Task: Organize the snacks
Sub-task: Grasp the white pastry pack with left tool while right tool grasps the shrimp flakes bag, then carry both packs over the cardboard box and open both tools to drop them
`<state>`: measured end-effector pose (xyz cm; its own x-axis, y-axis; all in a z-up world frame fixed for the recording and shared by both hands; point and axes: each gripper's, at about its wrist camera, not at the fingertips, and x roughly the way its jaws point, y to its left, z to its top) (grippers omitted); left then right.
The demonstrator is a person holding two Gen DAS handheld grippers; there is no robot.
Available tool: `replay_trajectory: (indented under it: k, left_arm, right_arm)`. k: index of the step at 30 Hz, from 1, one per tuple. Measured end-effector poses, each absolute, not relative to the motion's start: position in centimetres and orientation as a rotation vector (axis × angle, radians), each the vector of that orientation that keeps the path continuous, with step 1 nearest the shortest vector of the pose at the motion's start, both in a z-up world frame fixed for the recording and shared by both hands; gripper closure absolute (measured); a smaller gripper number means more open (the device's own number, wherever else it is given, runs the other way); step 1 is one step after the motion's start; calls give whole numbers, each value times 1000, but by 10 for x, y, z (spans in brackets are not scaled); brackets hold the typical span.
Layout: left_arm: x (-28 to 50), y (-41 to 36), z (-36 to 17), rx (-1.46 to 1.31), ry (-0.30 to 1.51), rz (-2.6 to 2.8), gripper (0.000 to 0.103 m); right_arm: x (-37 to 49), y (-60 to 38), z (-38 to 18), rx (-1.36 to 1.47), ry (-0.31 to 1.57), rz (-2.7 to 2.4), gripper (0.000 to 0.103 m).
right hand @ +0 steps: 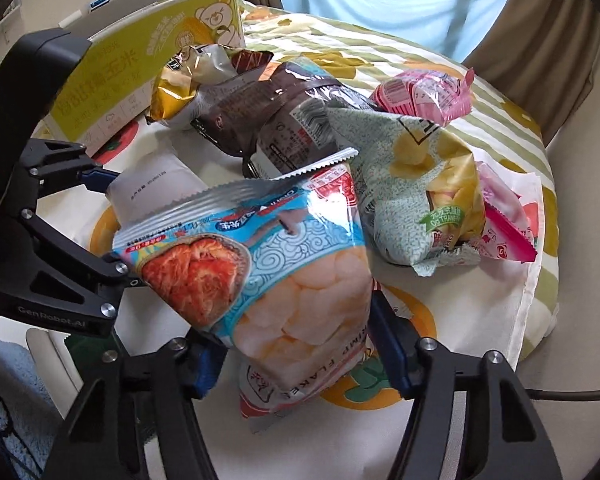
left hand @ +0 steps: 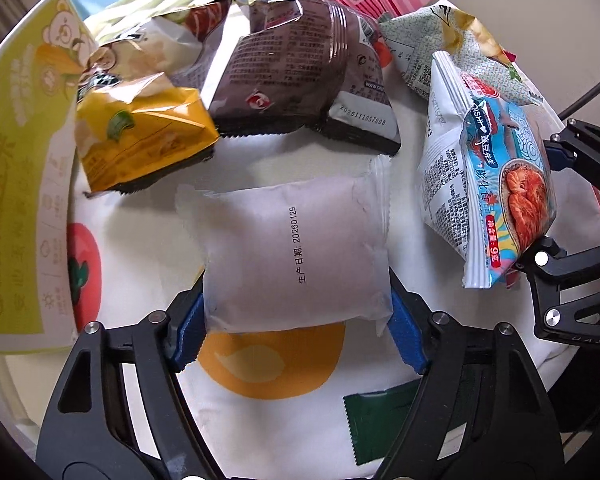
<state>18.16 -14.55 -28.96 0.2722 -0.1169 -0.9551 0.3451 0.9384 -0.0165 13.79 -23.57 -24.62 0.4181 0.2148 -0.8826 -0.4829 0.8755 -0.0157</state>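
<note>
The left gripper [left hand: 296, 320] clamps one plain white foil pouch [left hand: 296, 244] (long axis pointing forward, above the fruit-print cloth [left hand: 260, 408]), while the right gripper [right hand: 296, 356] clamps one blue shrimp-flake bag [right hand: 276, 264], serrated end tilted away.

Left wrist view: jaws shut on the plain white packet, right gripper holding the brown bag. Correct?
Not the brown bag. The right wrist view shows the right gripper clamping the blue shrimp-flake bag. The left gripper does hold the white packet.
</note>
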Motion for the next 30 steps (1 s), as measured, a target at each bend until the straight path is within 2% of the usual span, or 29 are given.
replay_trajectory:
  k: [2,14,23,30]
  left_arm:
    - [178,-142,-287,206,1254,-310,29]
    - [158,-121,-243,162,1172,-274,29]
    - [139,-93,-167,87,1032,-193,29]
    - [137,-38,-110,13,907,-96,29]
  right_arm:
    - [132,-233,-244,-293,1042,440,47]
    - [109,-229,-210,-240,1004,385,48]
    - [96,-230,-151,-201,925,376,48]
    - [106,-206,-104,-177,827,423,48]
